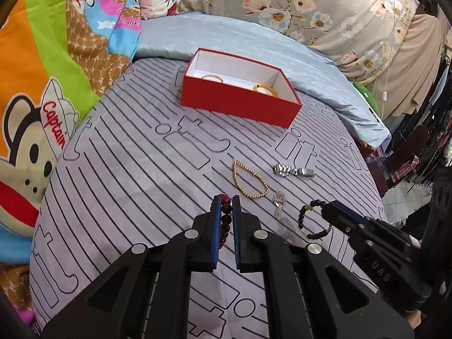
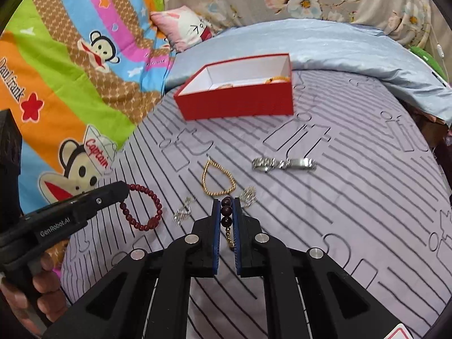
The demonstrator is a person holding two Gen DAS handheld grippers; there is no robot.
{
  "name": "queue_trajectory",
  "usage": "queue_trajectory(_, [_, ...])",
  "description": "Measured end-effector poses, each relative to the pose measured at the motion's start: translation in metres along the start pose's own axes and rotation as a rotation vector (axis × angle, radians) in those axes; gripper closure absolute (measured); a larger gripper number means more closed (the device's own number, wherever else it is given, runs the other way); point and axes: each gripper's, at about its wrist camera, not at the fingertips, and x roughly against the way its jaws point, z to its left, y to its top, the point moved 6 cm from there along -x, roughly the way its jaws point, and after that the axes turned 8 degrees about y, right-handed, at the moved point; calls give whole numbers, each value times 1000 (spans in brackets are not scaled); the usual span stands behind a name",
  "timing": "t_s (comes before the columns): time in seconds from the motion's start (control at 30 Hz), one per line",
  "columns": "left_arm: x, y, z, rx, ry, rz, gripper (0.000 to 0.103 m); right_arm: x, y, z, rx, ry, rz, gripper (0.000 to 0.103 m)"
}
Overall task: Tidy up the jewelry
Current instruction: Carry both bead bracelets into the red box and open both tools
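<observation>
The left hand-held gripper (image 1: 226, 202) is clamped on a red bead bracelet (image 2: 141, 209), and the right hand-held gripper (image 2: 226, 206) is closed on a dark bead bracelet (image 1: 313, 221) with small gold beads; in both views the beads sit pinched between the blue pads. Each loop hangs from its tips just above the striped bed sheet (image 1: 127, 169), on the near side of the red box (image 1: 240, 101).

The box stands open at the far end of the sheet, with two gold bangles (image 1: 264, 89) already lying on its white floor. Between the box and the held bracelets lie a gold bead chain (image 1: 250, 180), a silver link bracelet (image 1: 293, 171) to the right of it, and two small silver pieces (image 2: 183, 213) nearest the grippers.

The step in hand looks like carrying both bracelets to the box. To do it well, keep the grip firm, since round beads may roll out of flat pads. Lift each loop high enough to clear the gold chain and the box's near wall, so that nothing is dragged along. Bring one hand in at a time, or aim for opposite ends of the box, and release low over bare floor beside the bangles so the strands do not tangle.
</observation>
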Motion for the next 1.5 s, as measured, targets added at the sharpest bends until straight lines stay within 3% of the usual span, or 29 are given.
queue_trajectory(0.43, [5, 51, -21, -43, -10, -79, 96, 14, 56, -5, 17, -5, -81, 96])
queue_trajectory(0.8, [-12, 129, -39, -93, 8, -160, 96, -4, 136, -13, 40, -19, -144, 96])
queue_trajectory(1.13, [-58, 197, -45, -107, 57, -189, 96, -52, 209, -22, 53, -18, -167, 96])
queue_trajectory(1.5, [-121, 228, -29, -92, 121, -149, 96, -117, 230, -44, 10, -5, -102, 96])
